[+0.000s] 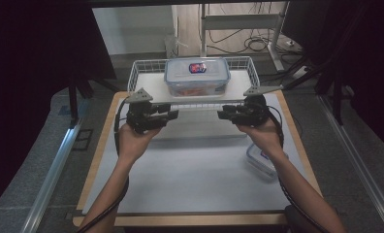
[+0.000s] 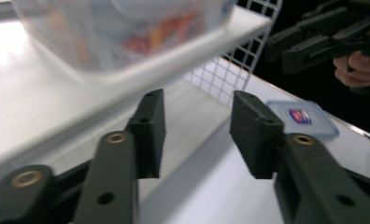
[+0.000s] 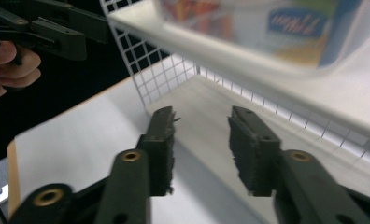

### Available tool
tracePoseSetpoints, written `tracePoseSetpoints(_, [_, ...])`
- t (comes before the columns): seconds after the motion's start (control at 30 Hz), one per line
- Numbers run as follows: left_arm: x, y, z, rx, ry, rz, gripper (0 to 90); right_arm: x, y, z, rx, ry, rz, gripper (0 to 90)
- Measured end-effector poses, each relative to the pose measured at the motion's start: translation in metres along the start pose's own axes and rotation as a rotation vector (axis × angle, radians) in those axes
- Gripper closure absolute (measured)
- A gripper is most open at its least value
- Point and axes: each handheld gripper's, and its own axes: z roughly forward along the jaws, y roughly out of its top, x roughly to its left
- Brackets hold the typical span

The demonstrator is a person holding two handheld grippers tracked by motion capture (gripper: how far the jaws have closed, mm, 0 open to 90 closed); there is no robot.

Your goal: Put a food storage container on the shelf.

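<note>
A clear food box with a blue-clipped lid and colourful contents sits on the white board of a wire shelf at the far side of the table. My left gripper and right gripper hover just in front of the shelf's front edge, tips pointing toward each other. In the left gripper view my jaws stand apart with nothing between them, below the shelf board and the box. The right gripper is likewise open and empty under the box.
A flat clear lid with a small label lies on the white mat at the right, near my right forearm; it also appears as the lid in the left gripper view. White wire mesh walls the shelf's ends. Dark curtains flank the table.
</note>
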Motion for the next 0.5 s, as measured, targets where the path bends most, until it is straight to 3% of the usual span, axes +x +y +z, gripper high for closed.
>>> tracePoseSetpoints(0.2, [-0.017,-0.028,-0.005,0.000,-0.002,0.025,39.5,0.016,-0.025,-0.005,0.047,-0.012,-0.071,44.2])
tracePoseSetpoints(0.33, [-0.028,-0.046,-0.011,0.004,0.028,0.060,31.9,0.023,-0.041,-0.007,0.076,-0.037,-0.113,37.9])
tracePoseSetpoints(0.5, [-0.037,-0.069,-0.012,0.015,0.035,0.058,26.7,0.028,-0.059,-0.011,0.067,-0.036,-0.136,32.5])
